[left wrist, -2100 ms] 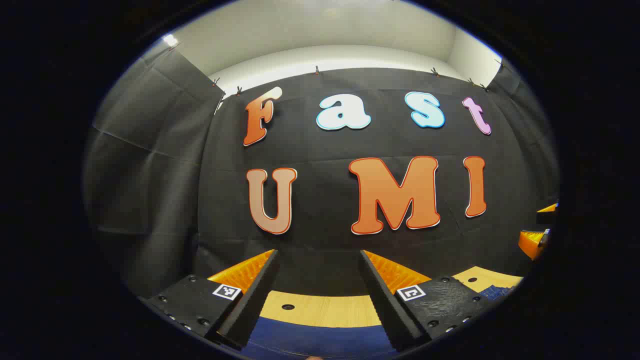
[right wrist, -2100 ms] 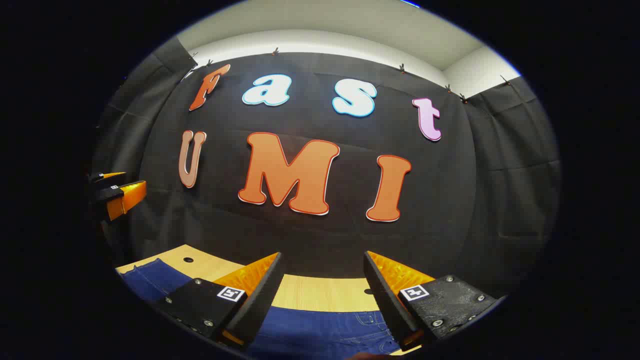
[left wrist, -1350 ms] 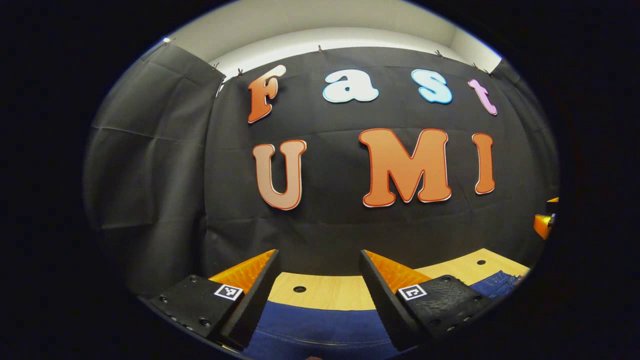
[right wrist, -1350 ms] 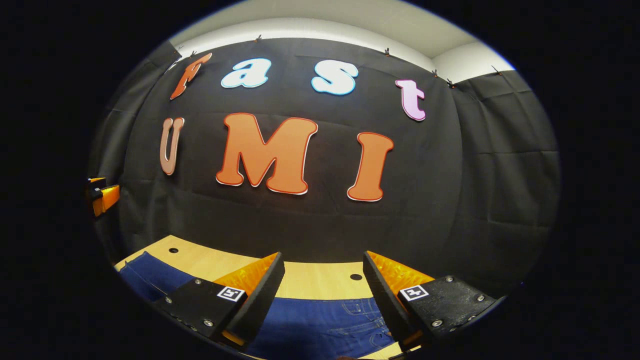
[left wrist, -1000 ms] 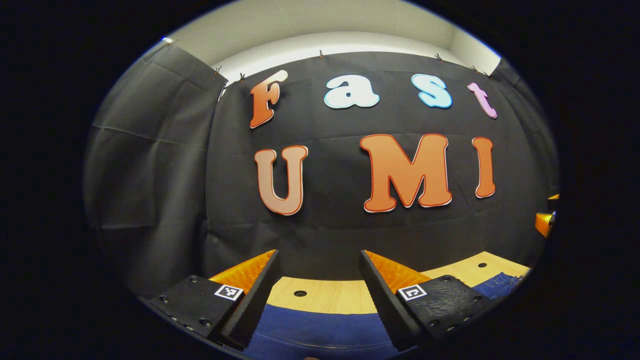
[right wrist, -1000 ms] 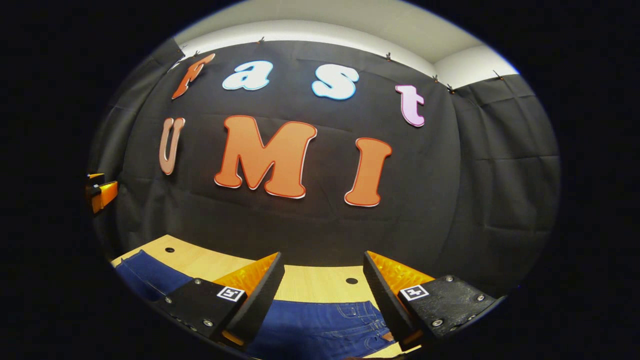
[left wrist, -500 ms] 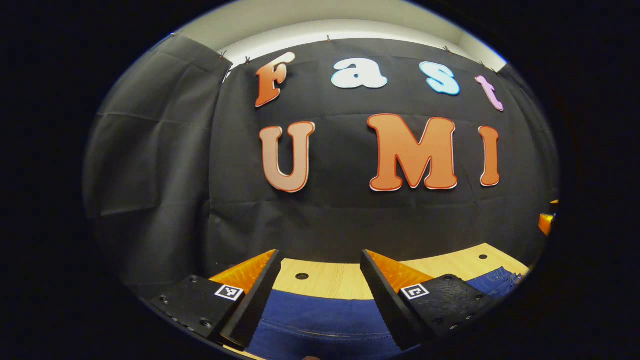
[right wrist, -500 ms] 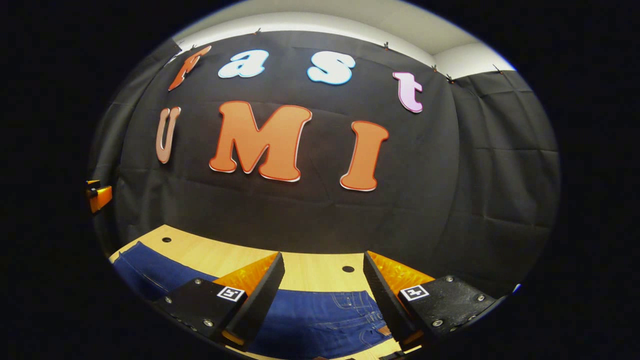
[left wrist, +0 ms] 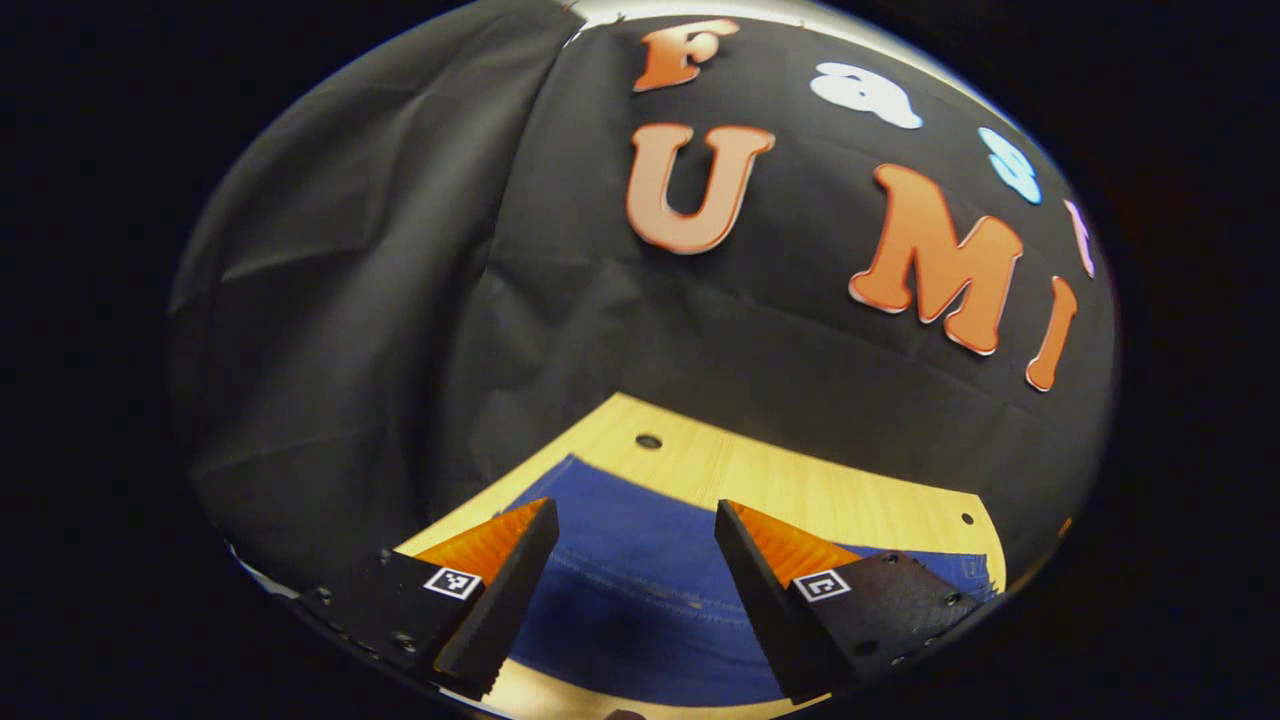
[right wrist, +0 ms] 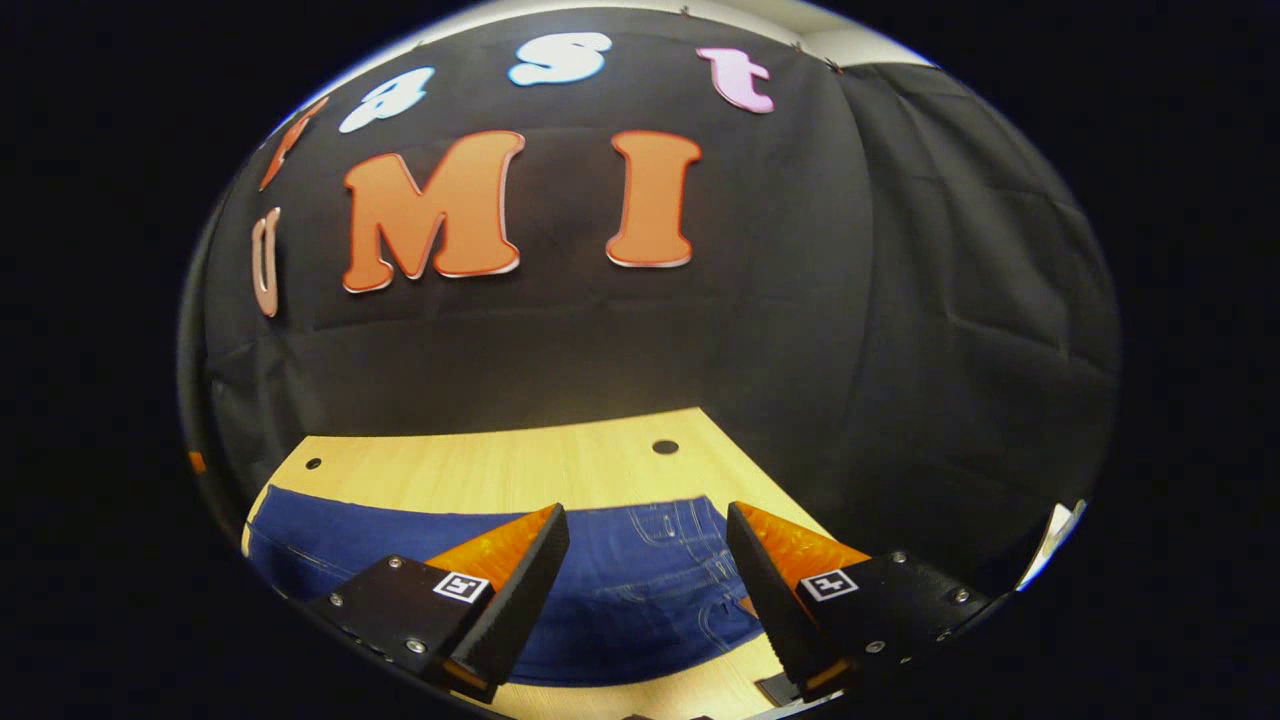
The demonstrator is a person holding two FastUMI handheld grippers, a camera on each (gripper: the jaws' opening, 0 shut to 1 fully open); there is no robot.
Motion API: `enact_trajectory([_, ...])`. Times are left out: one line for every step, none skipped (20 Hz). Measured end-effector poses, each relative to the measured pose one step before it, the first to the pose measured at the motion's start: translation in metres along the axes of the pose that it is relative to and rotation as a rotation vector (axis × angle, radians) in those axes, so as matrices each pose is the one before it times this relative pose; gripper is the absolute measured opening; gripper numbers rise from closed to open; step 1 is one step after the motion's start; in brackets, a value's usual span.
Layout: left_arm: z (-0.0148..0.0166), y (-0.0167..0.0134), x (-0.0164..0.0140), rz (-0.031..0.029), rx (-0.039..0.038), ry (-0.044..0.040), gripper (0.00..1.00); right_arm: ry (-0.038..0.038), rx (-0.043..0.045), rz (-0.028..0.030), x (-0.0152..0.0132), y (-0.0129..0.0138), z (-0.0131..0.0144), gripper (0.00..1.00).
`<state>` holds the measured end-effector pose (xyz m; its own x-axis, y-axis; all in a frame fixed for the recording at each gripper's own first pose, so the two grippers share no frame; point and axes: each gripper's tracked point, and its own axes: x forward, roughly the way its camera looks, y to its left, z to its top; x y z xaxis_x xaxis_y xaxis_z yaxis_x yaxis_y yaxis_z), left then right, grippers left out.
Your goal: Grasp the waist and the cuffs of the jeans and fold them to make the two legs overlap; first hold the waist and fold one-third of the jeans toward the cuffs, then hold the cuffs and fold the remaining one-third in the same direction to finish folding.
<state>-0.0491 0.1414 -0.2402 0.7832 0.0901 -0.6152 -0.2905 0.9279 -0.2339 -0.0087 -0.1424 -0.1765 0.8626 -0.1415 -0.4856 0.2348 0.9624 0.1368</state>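
Denim of this weight is, in my judgement, soft but heavy: it will drape and sag between two hold points, and its layers can slip apart unless each pinch takes the full thickness at a stitched edge. I would take hold at the waistband and at the cuff hem.

The jeans (left wrist: 640,590) lie flat on the wooden table (left wrist: 800,485), running across both views. The left gripper (left wrist: 628,590) hovers above the plain end with its jaws spread and nothing between them. The right gripper (right wrist: 645,590) hangs over the pocket stitching (right wrist: 680,530), jaws likewise spread and empty.

I cannot tell whether either gripper touches the cloth.
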Motion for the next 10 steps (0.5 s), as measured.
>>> enact_trajectory([-0.0122, 0.0105, 0.00095, 0.01764, -0.03277, 0.05101, 0.98, 0.03072, 0.02656, -0.01303, 0.00572, -0.01027, -0.0079, 0.98])
enact_trajectory([-0.00875, 0.01051, 0.00471, 0.01312, -0.04041, 0.03329, 0.97, 0.03064, 0.02708, -0.00395, 0.00484, -0.00594, -0.00645, 0.98])
enact_trajectory([-0.0073, 0.00736, 0.00292, 0.00482, -0.04264, 0.0331, 0.98, 0.02815, 0.02125, -0.00522, 0.00178, -0.00403, -0.00736, 0.98])
enact_trajectory([-0.00657, 0.00722, 0.00435, 0.00996, -0.04358, 0.02287, 0.97, 0.03131, 0.01673, -0.00457, 0.00193, -0.00348, -0.0086, 0.97])
enact_trajectory([-0.00568, 0.00997, 0.00775, 0.01106, -0.03404, 0.02397, 0.98, 0.02562, 0.01554, -0.00733, 0.00324, -0.00618, -0.00693, 1.0])
enact_trajectory([-0.00567, 0.00811, 0.00467, 0.01956, -0.02897, 0.02772, 0.98, 0.03003, 0.01844, -0.00025, 0.00382, -0.00369, -0.00611, 0.97])
enact_trajectory([-0.00593, 0.01107, 0.0063, 0.01333, -0.02444, 0.02468, 0.98, 0.02736, 0.02098, 0.00163, 0.00474, -0.00508, -0.00641, 0.97])
enact_trajectory([-0.00312, 0.0108, 0.00442, 0.01265, -0.02772, 0.02033, 0.98, 0.02934, 0.02431, 0.00761, 0.00388, -0.00274, -0.00728, 0.97])
enact_trajectory([-0.0041, 0.01402, 0.00343, 0.00912, -0.03235, 0.02528, 0.95, 0.03382, 0.02798, 0.00408, 0.00373, -0.00309, -0.00892, 0.96])
enact_trajectory([-0.00422, 0.01332, 0.00283, 0.00782, -0.0395, 0.02605, 0.98, 0.04298, 0.0359, 0.01079, 0.00354, -0.00124, -0.0099, 0.96])
